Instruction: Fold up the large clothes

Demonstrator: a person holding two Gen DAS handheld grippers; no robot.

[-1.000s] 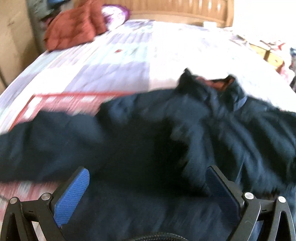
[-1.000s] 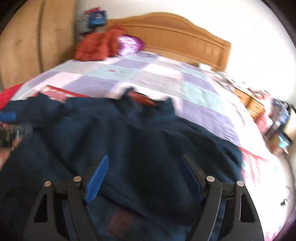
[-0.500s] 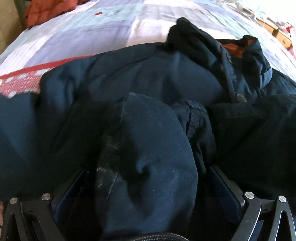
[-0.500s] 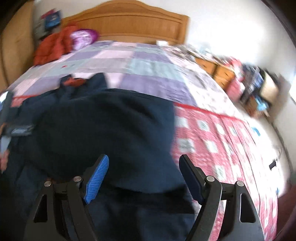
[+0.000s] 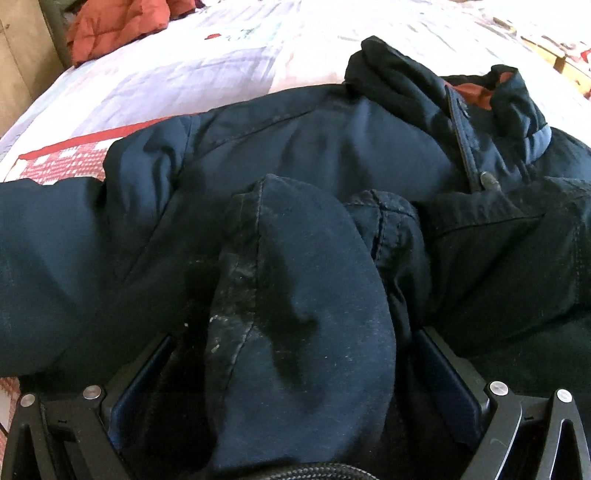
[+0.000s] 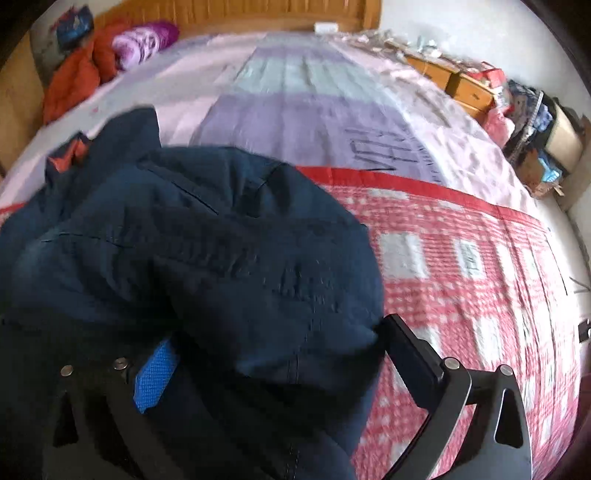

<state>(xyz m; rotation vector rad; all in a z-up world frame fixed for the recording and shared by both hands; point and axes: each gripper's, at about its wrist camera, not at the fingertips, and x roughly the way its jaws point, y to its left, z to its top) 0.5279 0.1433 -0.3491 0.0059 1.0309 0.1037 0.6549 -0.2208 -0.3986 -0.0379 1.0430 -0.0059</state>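
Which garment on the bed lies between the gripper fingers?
The dark navy jacket, bunched between both grippers' fingers; the rust-red quilted garment sits apart by the headboard.

Black tongs (image 5: 295,373) with blue pads (image 6: 155,373), silver screws (image 5: 498,388).

One navy jacket (image 5: 314,155) — two tongs (image 5: 295,373) (image 6: 280,362)
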